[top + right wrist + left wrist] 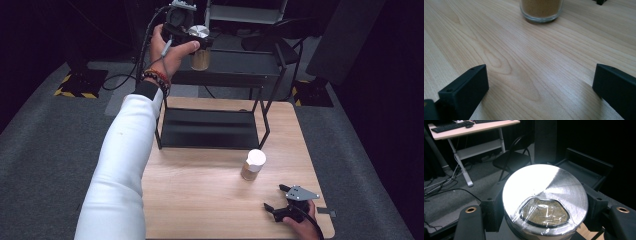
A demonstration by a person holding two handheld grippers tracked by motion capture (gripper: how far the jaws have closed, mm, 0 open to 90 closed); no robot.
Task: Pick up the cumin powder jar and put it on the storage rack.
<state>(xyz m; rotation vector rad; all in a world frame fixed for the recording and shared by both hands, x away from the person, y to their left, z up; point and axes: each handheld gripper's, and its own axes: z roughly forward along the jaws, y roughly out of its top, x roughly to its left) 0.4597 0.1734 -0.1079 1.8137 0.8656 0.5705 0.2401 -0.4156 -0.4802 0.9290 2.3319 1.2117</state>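
- Left gripper (pixel 196 42) clamps a metal-lidded spice jar (pixel 200 54) at top centre, over the black rack's (pixel 227 67) upper shelf — not yet set down.
- Right gripper (pixel 285 202) rests with jaws apart at lower right; the second jar (pixel 253 164) waits on the table (pixel 200 195).

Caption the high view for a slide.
Left gripper holds a silver-lidded spice jar above the black shelf rack; a second jar waits on the table.
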